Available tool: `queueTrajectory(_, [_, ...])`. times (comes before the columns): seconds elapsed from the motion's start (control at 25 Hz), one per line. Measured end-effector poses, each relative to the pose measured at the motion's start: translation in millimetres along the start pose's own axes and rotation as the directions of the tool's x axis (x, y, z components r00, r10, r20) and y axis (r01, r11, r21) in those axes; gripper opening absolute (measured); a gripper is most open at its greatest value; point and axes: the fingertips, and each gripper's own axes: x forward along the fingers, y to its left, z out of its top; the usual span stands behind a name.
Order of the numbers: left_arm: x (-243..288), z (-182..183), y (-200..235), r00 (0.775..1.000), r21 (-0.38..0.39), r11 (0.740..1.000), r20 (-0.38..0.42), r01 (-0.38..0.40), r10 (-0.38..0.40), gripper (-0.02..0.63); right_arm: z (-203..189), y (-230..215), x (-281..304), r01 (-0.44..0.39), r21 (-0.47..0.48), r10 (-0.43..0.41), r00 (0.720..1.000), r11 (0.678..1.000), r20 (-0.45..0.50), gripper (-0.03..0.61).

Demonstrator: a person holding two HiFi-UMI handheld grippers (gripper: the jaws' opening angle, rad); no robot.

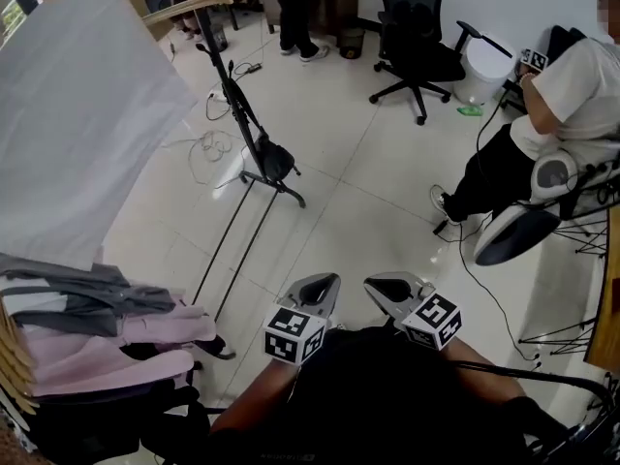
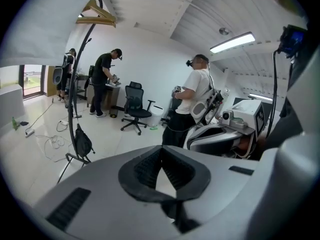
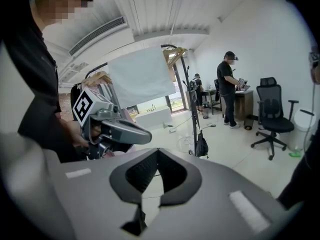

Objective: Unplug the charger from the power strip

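Two things are hard to make out: the charger is too small to find, and what looks like the white power strip (image 1: 215,93) lies far off on the floor at eleven o'clock, beside the black rack stand (image 1: 254,141). Both the left gripper (image 1: 327,281) and the right gripper (image 1: 376,285) have their jaws together on nothing. A seated person (image 1: 572,95) is at two o'clock and an office chair (image 1: 417,37) at one.

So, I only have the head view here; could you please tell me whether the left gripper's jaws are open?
Observer: The left gripper is shut in its own view, tips together, nothing between them.
Operator: Thanks, and the right one?
Observer: The right gripper is shut too, and empty.
Operator: What is the person near the office chair doing?
Observer: Standing at a desk, dressed in black, handling something.
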Motion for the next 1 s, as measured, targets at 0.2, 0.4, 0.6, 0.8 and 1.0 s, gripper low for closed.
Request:
queueTrajectory(0.2, [20,-10,-38,0.987,0.059,0.986,-0.057,0.155,-0.152,0.008,-22,-7,-46,0.178,0.102,-0.18,0.983,0.979,0.017,0.002])
queueTrajectory(0.4, [47,-11,-103,0.948,0.162,0.936,-0.117,0.312,-0.296,0.008,-37,-14,-106,0.331,0.169,-0.346,0.936,0.928,0.066,0.002])
queueTrajectory(0.6, [74,-17,-209,0.885,0.268,0.845,-0.19,0.463,-0.425,0.008,-67,-17,-204,0.452,0.234,-0.485,0.868,0.861,0.104,0.002])
queueTrajectory(0.8, [100,-46,-337,0.802,0.329,0.732,-0.271,0.597,-0.532,0.008,-124,-2,-319,0.554,0.328,-0.615,0.779,0.765,0.118,0.002])
queueTrajectory(1.0, [110,-96,-462,0.671,0.396,0.542,-0.403,0.741,-0.622,0.008,-191,29,-431,0.662,0.436,-0.766,0.632,0.61,0.112,0.002])
